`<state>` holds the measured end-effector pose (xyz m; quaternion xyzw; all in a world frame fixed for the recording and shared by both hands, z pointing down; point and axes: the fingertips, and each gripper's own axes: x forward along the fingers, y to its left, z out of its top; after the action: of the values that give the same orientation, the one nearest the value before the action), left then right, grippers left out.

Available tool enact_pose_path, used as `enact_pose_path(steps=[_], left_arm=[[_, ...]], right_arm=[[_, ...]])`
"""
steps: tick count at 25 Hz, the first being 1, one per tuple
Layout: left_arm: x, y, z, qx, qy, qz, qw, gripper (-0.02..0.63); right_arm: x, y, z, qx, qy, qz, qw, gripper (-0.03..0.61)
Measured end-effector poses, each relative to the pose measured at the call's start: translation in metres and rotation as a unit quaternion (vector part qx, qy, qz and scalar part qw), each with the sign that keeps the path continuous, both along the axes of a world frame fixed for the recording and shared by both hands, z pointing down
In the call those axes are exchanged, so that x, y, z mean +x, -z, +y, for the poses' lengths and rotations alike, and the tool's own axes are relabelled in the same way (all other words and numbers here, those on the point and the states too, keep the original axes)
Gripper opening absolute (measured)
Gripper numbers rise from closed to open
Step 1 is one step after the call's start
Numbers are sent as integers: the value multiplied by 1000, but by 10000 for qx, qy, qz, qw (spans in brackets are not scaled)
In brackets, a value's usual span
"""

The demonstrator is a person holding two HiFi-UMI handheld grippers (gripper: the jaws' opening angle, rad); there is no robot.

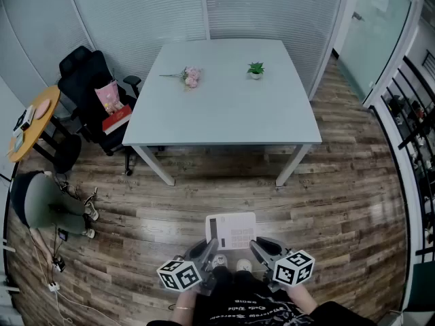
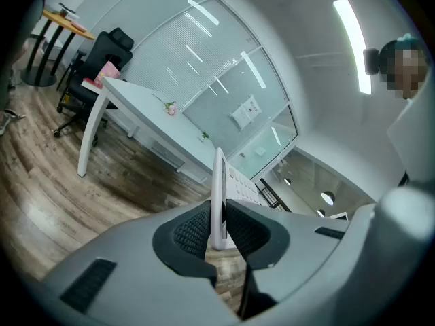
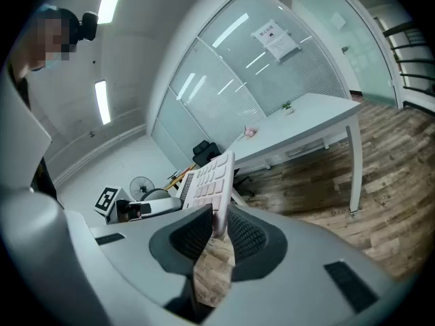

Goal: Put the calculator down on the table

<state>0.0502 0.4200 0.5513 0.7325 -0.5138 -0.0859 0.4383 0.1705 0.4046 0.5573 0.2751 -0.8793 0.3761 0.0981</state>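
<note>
We have the left gripper (image 2: 217,231) clamped on the calculator (image 2: 219,192). Its ribbed pads (image 2: 190,233) press on both faces of the thin white body, which stands edge-on between them. The right gripper (image 3: 219,231) is clamped on the same calculator from the opposite side, and there we see the rows of pale keys rising above the jaws.

From the head view the two grippers meet low in front of us with their marker cubes turned up. The calculator lies flat between their tips, keys upward, in the air over the wooden floor (image 1: 340,182). A dark strip along its left side is probably the display, though it is too small for us to be sure.

The white table (image 1: 224,114) stands ahead, well apart from the calculator. On it lie pink flowers (image 1: 191,77), and a small plant (image 1: 255,70) stands near the far edge, apart from them. To the table's left is a black chair (image 1: 85,77) with a pink bag on its seat. Further left we see a round orange table (image 1: 37,117).
</note>
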Motion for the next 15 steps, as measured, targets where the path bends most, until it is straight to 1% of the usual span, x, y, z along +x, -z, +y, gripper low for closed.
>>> enact_pose_path(steps=[5,15], left_arm=[[5,-1,8,-21,46,-13,10000,74],[-1,7,4,48,-147,-27,9999,74]], right_arm=[[4,0,5,35,65,105,9999,77],[-3,6,5,-9,-52,63,10000,87]])
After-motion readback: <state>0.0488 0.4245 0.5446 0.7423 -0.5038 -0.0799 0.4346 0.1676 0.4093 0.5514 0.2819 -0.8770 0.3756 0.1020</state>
